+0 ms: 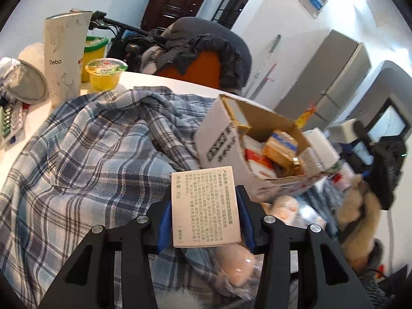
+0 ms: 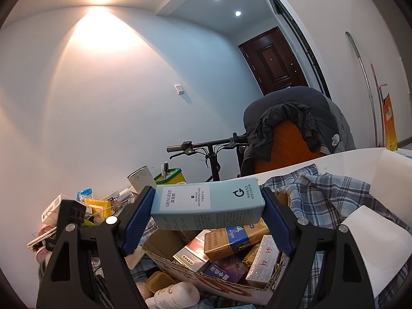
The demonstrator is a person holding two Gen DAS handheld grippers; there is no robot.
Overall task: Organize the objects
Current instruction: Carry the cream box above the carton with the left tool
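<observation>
My left gripper [image 1: 204, 207] is shut on a small white carton with printed text [image 1: 206, 206], held above the plaid cloth [image 1: 85, 154], just left of an open cardboard box [image 1: 219, 134] full of small packs. My right gripper [image 2: 207, 206] is shut on a light blue GENLESE box [image 2: 208, 203], held sideways over the same cardboard box [image 2: 195, 274], which holds several cigarette packs and small cartons [image 2: 237, 237].
A white Debo carton [image 1: 63, 56], a yellow jelly cup [image 1: 106, 73] and a grey pouch [image 1: 27, 85] stand on the white table [image 1: 144, 79]. A chair draped with jackets [image 1: 203, 49] stands behind. Bottles [image 2: 177, 292] and a paper roll [image 2: 373, 242] lie by the box.
</observation>
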